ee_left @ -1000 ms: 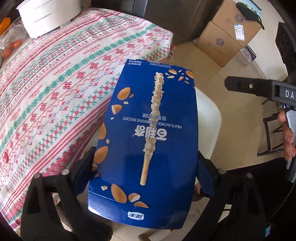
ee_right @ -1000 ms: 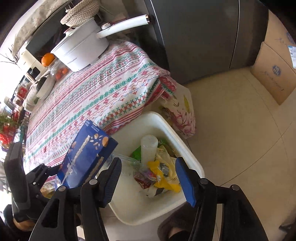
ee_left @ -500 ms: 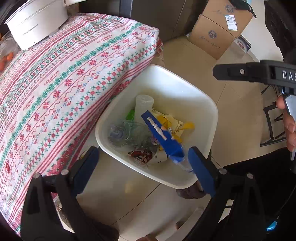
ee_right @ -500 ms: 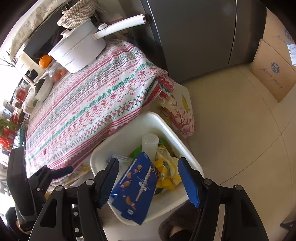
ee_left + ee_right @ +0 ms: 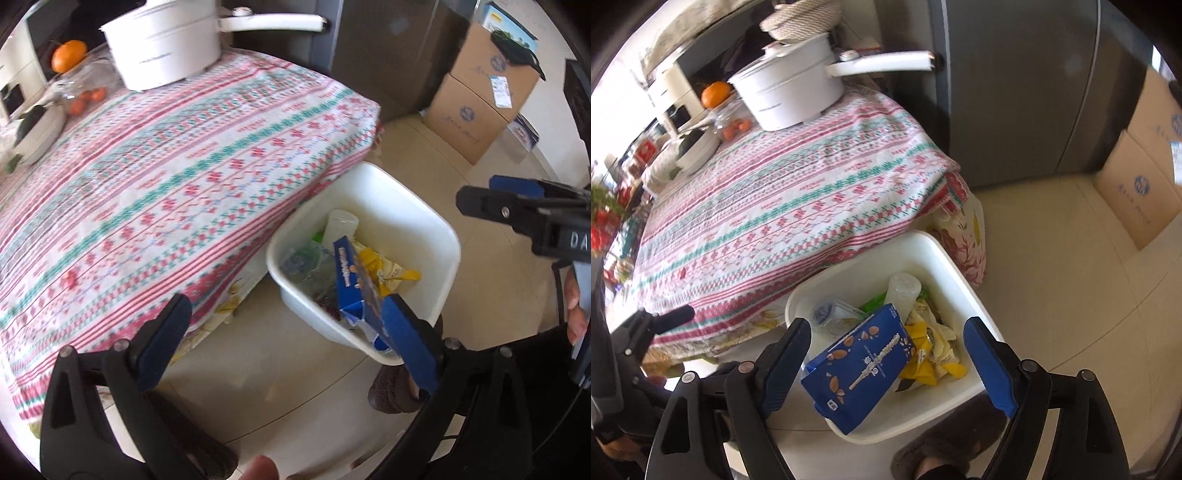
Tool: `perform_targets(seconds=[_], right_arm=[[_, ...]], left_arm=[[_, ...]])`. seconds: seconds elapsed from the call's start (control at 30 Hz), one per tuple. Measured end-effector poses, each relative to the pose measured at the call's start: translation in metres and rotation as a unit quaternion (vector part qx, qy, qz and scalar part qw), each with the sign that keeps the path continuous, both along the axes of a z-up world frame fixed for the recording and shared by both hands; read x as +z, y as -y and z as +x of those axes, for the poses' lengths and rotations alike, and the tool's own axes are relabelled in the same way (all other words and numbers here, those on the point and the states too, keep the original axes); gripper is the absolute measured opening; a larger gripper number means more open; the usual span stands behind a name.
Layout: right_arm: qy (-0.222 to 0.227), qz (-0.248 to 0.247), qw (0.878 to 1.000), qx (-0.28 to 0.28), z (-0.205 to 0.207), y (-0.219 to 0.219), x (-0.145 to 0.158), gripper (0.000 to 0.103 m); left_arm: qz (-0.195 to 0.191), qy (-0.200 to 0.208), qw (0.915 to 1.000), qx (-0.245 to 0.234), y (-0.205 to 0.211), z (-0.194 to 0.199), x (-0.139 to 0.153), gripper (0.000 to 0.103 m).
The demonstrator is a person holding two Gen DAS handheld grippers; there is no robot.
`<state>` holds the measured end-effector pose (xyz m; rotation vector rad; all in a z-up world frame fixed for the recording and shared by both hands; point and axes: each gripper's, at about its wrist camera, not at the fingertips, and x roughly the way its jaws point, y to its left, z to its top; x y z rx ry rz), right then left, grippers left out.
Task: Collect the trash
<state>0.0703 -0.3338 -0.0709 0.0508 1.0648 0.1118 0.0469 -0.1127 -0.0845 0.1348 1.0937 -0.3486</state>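
Observation:
A blue biscuit box (image 5: 860, 365) lies tilted in the white bin (image 5: 945, 254) on the floor, on top of yellow wrappers (image 5: 934, 354), a plastic cup (image 5: 903, 290) and clear plastic. In the left wrist view the box (image 5: 354, 284) stands on edge in the bin (image 5: 439, 229). My left gripper (image 5: 291, 336) is open and empty, above the floor beside the bin. My right gripper (image 5: 886, 365) is open and empty, above the bin's near side. The right gripper (image 5: 517, 203) also shows at the right of the left wrist view.
The table with a patterned cloth (image 5: 166, 177) stands left of the bin, with a white pot (image 5: 166, 44), oranges (image 5: 68, 55) and a bowl (image 5: 37, 129) at its far end. Cardboard boxes (image 5: 480, 103) stand against a grey fridge (image 5: 1015, 92). A slippered foot (image 5: 942, 454) is beside the bin.
My left gripper opened and let go of the blue biscuit box, which dropped into the bin. The left gripper then swung left toward the table. The right gripper stayed open.

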Motion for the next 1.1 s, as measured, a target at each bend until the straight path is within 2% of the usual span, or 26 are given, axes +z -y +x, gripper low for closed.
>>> perform_targets(seconds=[0.07,0.2,0.3,0.43,0.6,0.73,1.1], right_arm=[[0.010,-0.005,1.000,0.008,-0.007,-0.009,0.002,0.088],[0.036,-0.050,0.998,0.008,-0.020,-0.023,0.007,0.103],[0.054,-0.076,0.996,0.006,-0.029,-0.032,0.012,0.103],[0.080,-0.074,0.994,0.009,-0.041,-0.039,0.019,0.103],[0.118,-0.079,0.990,-0.001,-0.062,-0.049,0.032,0.103],[0.143,-0.072,0.987,-0.014,-0.073,-0.051,0.039,0.103],[0.173,-0.072,0.982,-0.034,-0.076,-0.048,0.045,0.103]], left_arm=[[0.003,0.009,0.9997,0.021,-0.008,-0.004,0.005,0.102],[0.002,0.032,0.9973,0.066,-0.030,-0.013,0.015,0.102],[-0.001,0.043,0.9951,0.090,-0.044,-0.020,0.021,0.102],[-0.011,0.064,0.9921,0.107,-0.058,-0.032,0.031,0.102],[-0.006,0.095,0.9884,0.118,-0.064,-0.045,0.041,0.102],[-0.010,0.104,0.9868,0.123,-0.064,-0.052,0.044,0.102],[-0.027,0.124,0.9837,0.127,-0.065,-0.056,0.046,0.102]])
